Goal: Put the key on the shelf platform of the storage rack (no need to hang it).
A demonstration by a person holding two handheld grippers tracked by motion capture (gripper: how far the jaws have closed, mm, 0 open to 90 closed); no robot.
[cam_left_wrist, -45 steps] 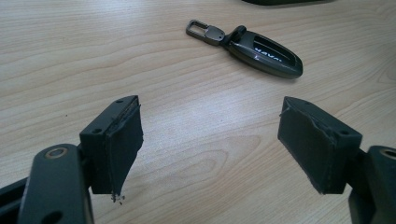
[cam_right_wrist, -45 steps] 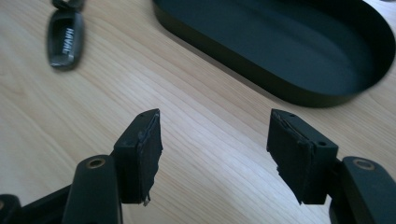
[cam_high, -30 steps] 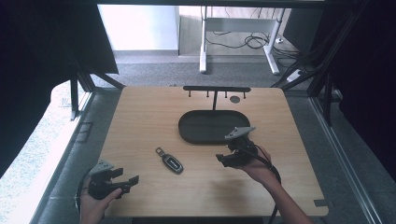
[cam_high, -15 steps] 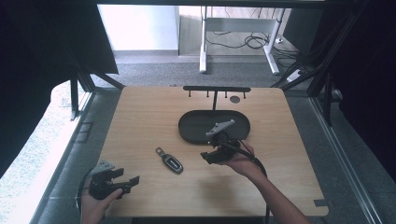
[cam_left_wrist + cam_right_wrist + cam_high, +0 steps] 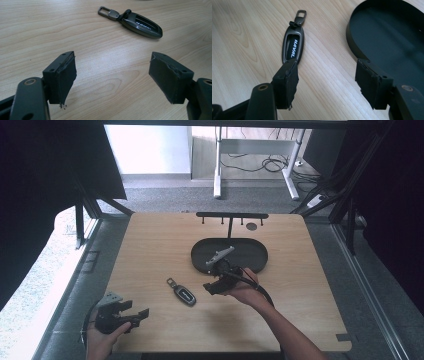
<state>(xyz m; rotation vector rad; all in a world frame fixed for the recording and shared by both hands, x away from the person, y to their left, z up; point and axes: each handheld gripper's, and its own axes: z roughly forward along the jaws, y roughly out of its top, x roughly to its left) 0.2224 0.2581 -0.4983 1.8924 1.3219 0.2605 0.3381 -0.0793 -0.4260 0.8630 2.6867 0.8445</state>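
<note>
A dark key fob (image 5: 182, 292) with a metal clip lies flat on the wooden table (image 5: 150, 245), left of centre. My right gripper (image 5: 209, 287) hovers just right of it, in front of the black oval tray (image 5: 260, 265). In the right gripper view its jaws (image 5: 327, 67) stand open with bare wood between them; the fob (image 5: 293, 47) lies just beyond the left jaw and the tray (image 5: 387, 32) is at the right. My left gripper (image 5: 140, 316) rests near the front left edge, open (image 5: 112, 58), with the fob (image 5: 140, 22) farther ahead.
A black bar stand with small hooks (image 5: 231, 215) rises behind the tray, with a small round disc (image 5: 251, 226) beside it. Dark frame posts flank the table. A desk frame and cables stand on the floor beyond the far edge.
My right gripper has slid left from the tray's front right toward the key fob. The left gripper and the fob have stayed put.
</note>
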